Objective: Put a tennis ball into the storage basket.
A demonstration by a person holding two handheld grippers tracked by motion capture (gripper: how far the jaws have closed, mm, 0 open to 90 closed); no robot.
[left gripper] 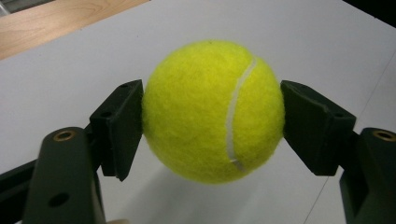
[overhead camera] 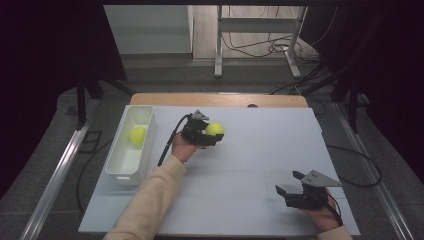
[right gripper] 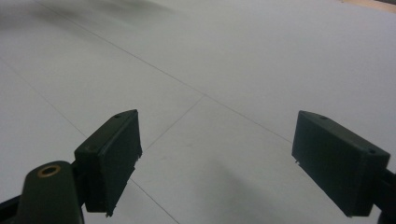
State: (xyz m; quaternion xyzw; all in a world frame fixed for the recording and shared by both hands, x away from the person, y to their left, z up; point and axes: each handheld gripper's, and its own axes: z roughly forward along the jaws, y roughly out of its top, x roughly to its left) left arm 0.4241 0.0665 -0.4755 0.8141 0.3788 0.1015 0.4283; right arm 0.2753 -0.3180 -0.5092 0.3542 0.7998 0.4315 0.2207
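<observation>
The table point(overhead camera: 250, 165) carries a pale sheet that covers nearly all of it, with a strip of bare wood showing along the far edge; the widest open stretch lies across the middle and the right half, where nothing stands between the two hands. Along the left edge sits a long white bin point(overhead camera: 131, 145), its outer wall close to the sheet's border; inside it, toward the far end, rests a second tennis ball point(overhead camera: 138, 135), apparently against the right wall, though the high view is too coarse to be sure. The left gripper point(overhead camera: 212, 136) is held just right of the bin's far end, with free sheet ahead and to its right; its jaws pinch a tennis ball point(left gripper: 214, 111) from both sides, the pads pressed into the felt, and the ball hangs clear of the sheet with a shadow beneath it. The right gripper point(overhead camera: 290, 182) is near the front right corner, well apart from the left; its jaws stand spread with bare sheet between them.
</observation>
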